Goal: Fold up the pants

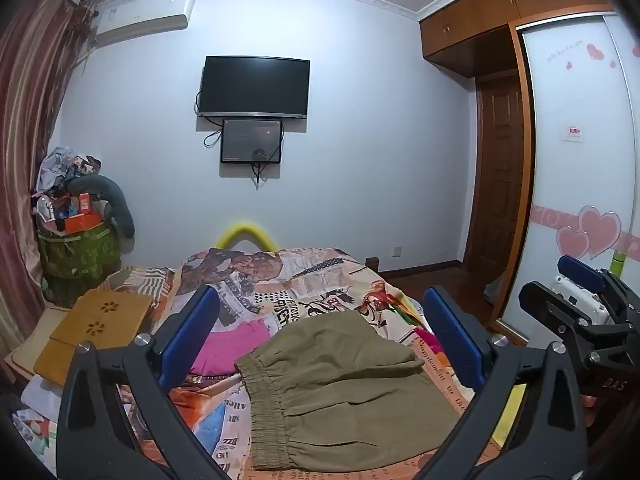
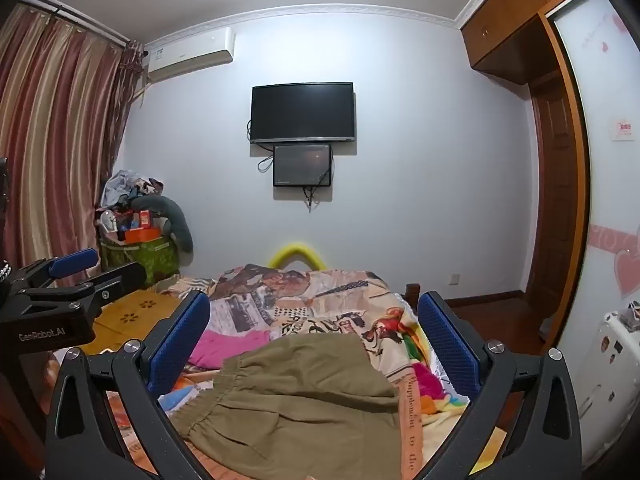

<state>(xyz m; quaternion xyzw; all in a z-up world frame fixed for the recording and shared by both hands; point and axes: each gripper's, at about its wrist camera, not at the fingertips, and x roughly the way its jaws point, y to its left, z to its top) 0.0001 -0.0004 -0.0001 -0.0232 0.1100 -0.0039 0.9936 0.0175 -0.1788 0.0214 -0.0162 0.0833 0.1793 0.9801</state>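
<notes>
I am hovering the left gripper (image 1: 320,336) and right gripper (image 2: 316,340) side by side over the near end of the bed (image 1: 320,276), both sets of jaws spread wide and gripping nothing, while the olive pants (image 1: 344,392) are lying folded on the patterned bedspread beneath them.

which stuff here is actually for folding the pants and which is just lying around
For the job:
- olive pants, lying on the printed bedspread
- left gripper, open, empty
- right gripper, open, empty

Lying about:
- pink garment beside the pants
- yellow-brown boards
- green bag piled with clutter
- yellow foam tube
- wall TV
</notes>
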